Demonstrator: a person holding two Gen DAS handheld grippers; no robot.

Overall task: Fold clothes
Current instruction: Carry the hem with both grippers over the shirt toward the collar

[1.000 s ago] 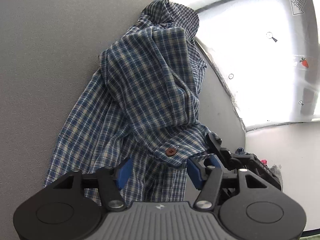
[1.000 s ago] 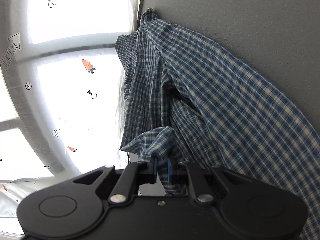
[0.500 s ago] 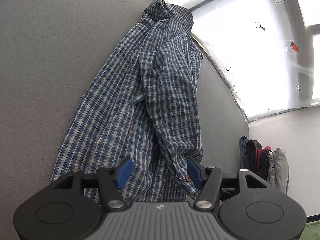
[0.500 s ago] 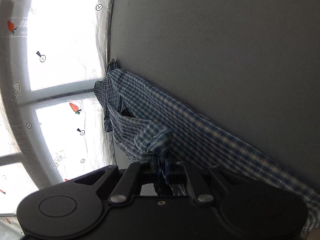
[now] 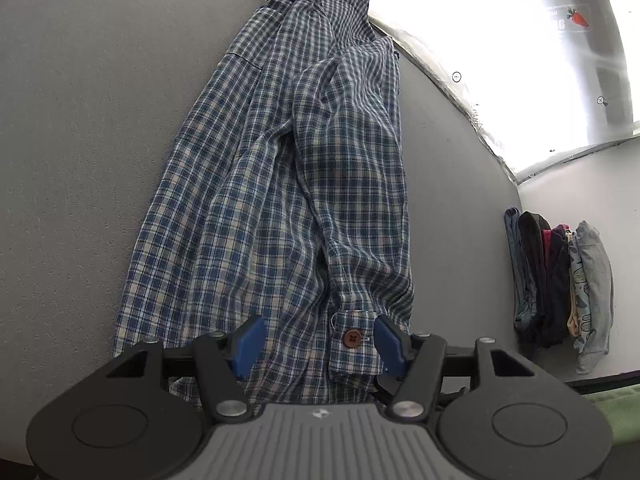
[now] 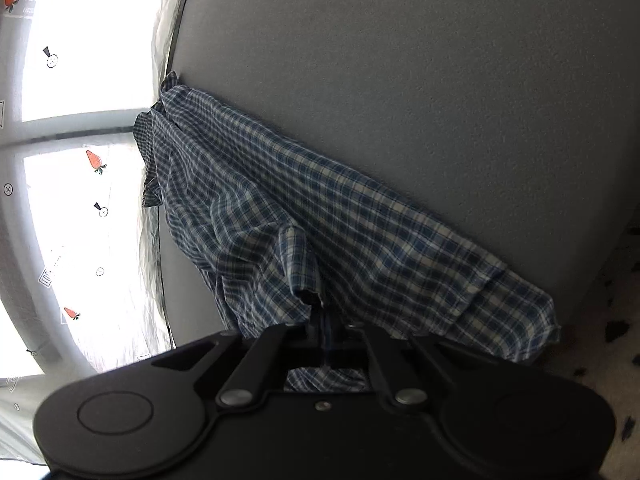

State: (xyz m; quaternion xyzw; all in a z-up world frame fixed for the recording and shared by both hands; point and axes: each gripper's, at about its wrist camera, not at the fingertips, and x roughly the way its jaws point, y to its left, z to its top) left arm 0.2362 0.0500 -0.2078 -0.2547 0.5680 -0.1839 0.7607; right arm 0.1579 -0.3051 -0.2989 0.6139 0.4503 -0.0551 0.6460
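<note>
A blue and white plaid shirt (image 5: 280, 168) lies lengthwise on the grey table (image 5: 80, 120), collar at the far end. One sleeve is laid along its right side, and the cuff with a brown button (image 5: 352, 338) rests between the blue pads of my left gripper (image 5: 318, 344), which is open and just above the cloth. In the right wrist view the same shirt (image 6: 320, 216) stretches across the table. My right gripper (image 6: 324, 320) is shut on a bunched fold of the shirt near its lower edge.
A stack of folded clothes (image 5: 560, 280) sits at the right against a white wall. A bright window with carrot stickers (image 5: 520, 40) runs behind the table's far edge. A speckled floor (image 6: 612, 340) shows beyond the table's right edge.
The lifted sleeve has come down flat along the shirt's right side. My left gripper has let it go and stays open over the cuff. My right gripper pulled back with the fold.
</note>
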